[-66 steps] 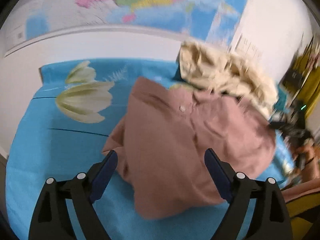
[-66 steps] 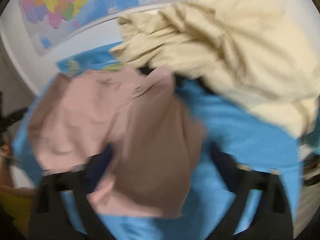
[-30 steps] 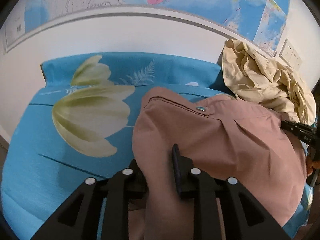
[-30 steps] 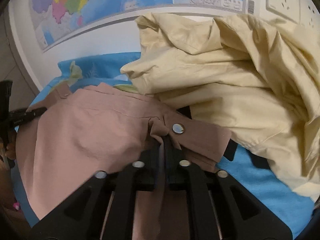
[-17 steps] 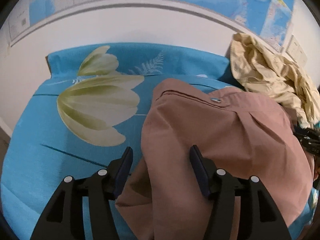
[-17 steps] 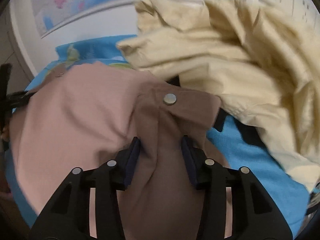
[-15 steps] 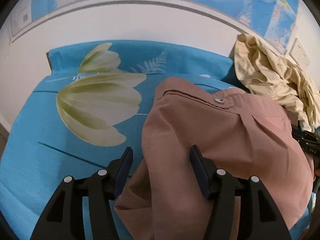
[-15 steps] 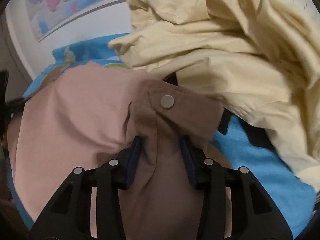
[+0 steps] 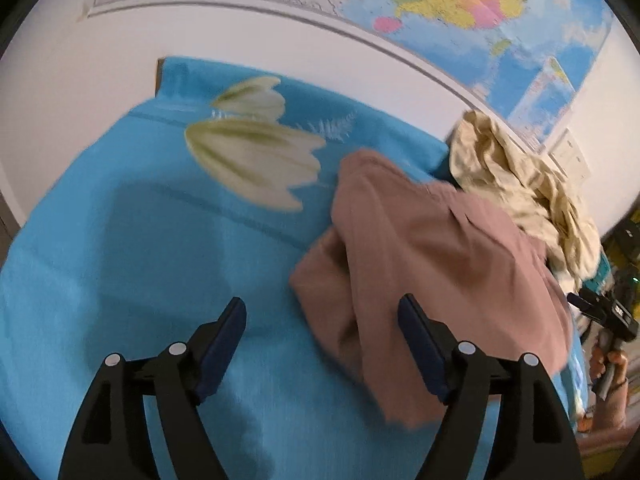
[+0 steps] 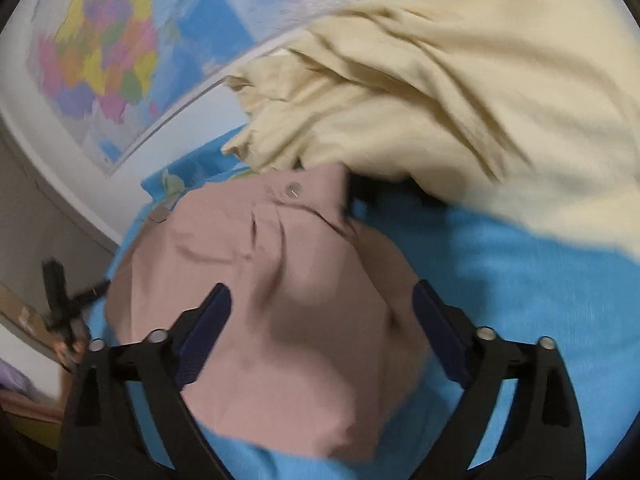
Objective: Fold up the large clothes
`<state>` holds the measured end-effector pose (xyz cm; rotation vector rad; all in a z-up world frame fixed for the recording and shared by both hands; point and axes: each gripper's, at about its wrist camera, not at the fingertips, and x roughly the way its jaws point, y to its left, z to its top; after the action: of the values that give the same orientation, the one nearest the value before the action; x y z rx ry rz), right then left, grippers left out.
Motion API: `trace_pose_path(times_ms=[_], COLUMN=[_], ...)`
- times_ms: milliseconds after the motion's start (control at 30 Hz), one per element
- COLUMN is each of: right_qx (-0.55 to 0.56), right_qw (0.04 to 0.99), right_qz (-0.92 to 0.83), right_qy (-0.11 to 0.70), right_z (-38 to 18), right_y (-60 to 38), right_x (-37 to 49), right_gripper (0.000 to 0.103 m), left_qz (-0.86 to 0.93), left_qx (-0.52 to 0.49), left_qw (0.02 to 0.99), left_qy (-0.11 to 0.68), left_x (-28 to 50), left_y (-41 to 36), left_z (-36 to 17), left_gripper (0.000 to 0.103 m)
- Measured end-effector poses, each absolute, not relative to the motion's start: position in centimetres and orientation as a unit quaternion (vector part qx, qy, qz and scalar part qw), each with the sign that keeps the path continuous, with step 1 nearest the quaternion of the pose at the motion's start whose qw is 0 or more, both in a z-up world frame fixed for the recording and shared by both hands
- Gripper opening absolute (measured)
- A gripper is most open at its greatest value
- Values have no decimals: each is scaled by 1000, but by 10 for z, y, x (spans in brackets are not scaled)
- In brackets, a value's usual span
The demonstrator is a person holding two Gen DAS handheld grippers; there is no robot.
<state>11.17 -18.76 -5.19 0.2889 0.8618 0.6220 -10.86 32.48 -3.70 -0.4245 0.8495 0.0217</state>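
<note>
A dusty-pink woven garment with a metal snap button [image 9: 440, 256] lies in a loose, partly doubled bundle on a bright blue bedsheet printed with pale tulips [image 9: 120, 248]. It sits there flat and unsupported, which suggests it has been laid down so the fold can settle on the sheet.

The left gripper [image 9: 320, 320] points down at the bed with its jaws opening wide. The pink garment's lower edge lies between its dark blue pads and ahead of them, mostly toward the right pad, but neither pad presses on the cloth.

The right gripper [image 10: 320, 304] also has its jaws opening, very wide. The pink garment [image 10: 280, 280] fills the space between and in front of its pads, with the snap button further ahead, yet the cloth lies slack, not pinched.

Beyond the pink garment, ahead and to the right of both grippers, a crumpled cream-yellow cotton garment [image 10: 460, 80] is heaped against the wall, probably waiting its turn. A colourful wall map [image 9: 440, 4] hangs above the bed.
</note>
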Motion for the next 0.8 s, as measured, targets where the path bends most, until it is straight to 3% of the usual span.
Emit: trace_pose_path(times_ms=[367, 467, 800], right_qx=[217, 210, 221], right_qw=[789, 788, 767], right_qz=[342, 350, 384], right_qy=[461, 461, 463], right_z=[-96, -95, -96], right_y=[-190, -180, -158], right_x=[95, 96, 109], right_gripper=[98, 98, 98], left_qz=[-74, -85, -130], left_qx=[-289, -276, -295], left_qw=[856, 860, 850], left_qy=[422, 422, 416], left_x=[-143, -139, -98], left_y=[308, 293, 277], left_z=[-60, -60, -65], left_gripper=[82, 91, 96])
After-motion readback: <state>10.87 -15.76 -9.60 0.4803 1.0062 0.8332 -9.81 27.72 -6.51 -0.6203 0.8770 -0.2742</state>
